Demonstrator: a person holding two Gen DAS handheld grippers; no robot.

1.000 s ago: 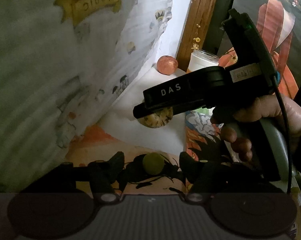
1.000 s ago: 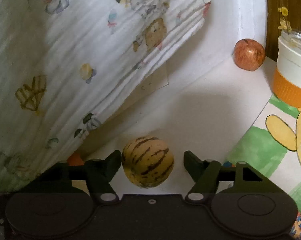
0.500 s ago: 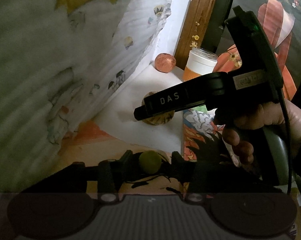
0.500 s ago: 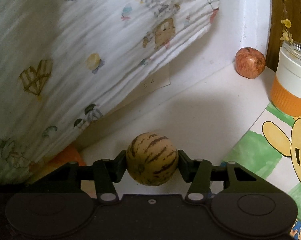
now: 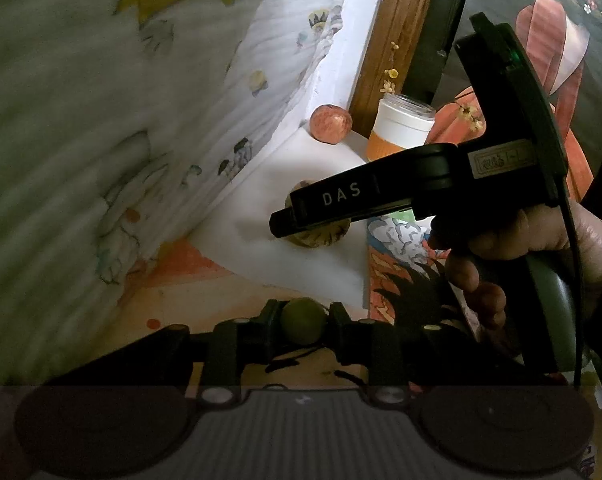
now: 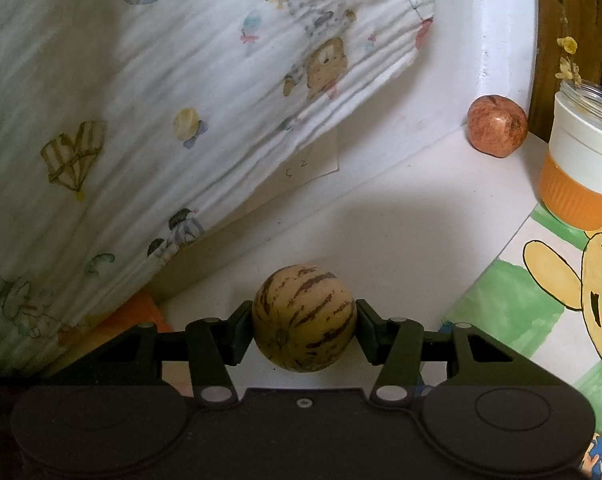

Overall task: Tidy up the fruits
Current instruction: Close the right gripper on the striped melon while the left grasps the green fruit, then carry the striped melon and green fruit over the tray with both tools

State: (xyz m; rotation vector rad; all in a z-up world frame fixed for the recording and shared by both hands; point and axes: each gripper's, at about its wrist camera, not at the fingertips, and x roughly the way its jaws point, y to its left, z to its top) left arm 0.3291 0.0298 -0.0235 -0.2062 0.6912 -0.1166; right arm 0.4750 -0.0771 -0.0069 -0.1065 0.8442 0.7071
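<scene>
In the left wrist view my left gripper [image 5: 304, 318] is shut on a small round green fruit [image 5: 303, 320] low over an orange picture mat. In the right wrist view my right gripper [image 6: 304, 323] is shut on a yellow striped melon-like fruit [image 6: 304, 317], just above a white sheet. From the left wrist view the same striped fruit [image 5: 321, 236] shows partly under the right gripper's black body [image 5: 381, 196], which a hand [image 5: 541, 240] holds. A red apple [image 6: 497, 126] [image 5: 331, 124] rests in the far corner against the white wall.
A white and orange cup [image 6: 581, 160] [image 5: 401, 128] with dried flowers stands right of the apple. A white printed cloth [image 6: 181, 100] hangs along the left side. A bear drawing [image 6: 573, 280] lies at right. A wooden frame [image 5: 393, 40] rises behind the cup.
Both grippers' jaws have come together: the left pair onto the green fruit, the right pair onto the striped fruit. Neither hand has shifted much.
</scene>
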